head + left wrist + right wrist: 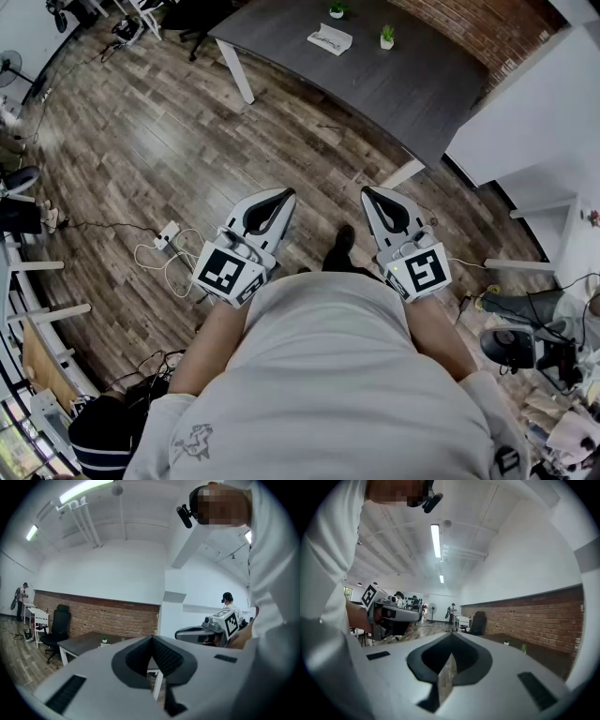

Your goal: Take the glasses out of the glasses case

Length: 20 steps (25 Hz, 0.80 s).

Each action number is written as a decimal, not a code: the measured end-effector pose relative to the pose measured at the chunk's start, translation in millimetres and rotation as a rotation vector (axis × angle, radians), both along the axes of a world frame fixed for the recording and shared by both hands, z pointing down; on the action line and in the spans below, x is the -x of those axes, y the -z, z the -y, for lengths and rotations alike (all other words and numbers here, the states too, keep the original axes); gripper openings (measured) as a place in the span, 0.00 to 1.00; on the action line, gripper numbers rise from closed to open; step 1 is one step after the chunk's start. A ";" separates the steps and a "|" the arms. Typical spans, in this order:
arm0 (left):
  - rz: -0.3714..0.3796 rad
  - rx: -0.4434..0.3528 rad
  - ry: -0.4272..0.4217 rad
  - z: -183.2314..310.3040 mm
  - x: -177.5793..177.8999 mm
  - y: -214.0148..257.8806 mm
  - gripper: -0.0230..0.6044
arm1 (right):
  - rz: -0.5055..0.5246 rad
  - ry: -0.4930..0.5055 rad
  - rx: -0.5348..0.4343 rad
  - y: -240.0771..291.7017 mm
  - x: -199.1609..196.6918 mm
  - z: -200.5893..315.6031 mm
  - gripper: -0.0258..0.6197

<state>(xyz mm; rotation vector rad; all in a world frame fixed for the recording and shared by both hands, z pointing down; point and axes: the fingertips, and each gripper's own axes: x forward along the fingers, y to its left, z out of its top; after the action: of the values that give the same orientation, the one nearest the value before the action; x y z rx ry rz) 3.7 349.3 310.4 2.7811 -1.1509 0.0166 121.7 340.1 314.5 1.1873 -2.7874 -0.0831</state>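
Note:
A white glasses case lies on the dark grey table far ahead of me, next to two small potted plants. It is too small here to tell whether glasses are in it. I hold both grippers level, close to my chest, well short of the table. My left gripper is shut, its tips meeting with nothing between them. My right gripper is shut and empty too. Each gripper shows in the other's view, the two side by side and apart.
Wooden floor lies between me and the table. A power strip with white cables is on the floor at my left. A white partition and a stand with gear are on the right. A black office chair stands by the brick wall.

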 end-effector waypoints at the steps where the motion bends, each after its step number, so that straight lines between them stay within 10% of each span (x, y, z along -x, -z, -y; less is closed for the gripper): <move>1: 0.001 0.002 0.001 2.0 -0.8 -1.1 0.05 | -0.001 -0.001 0.003 -1.3 -1.5 2.4 0.05; 20: 0.047 0.067 0.049 88.5 -23.7 -28.0 0.05 | -0.047 0.066 0.076 -30.6 -33.8 100.4 0.05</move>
<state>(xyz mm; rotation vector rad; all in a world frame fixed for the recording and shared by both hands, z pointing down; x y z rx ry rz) 27.4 260.8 338.4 2.7071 -1.2053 0.1144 155.5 239.7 345.0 1.0622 -2.7627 -0.0110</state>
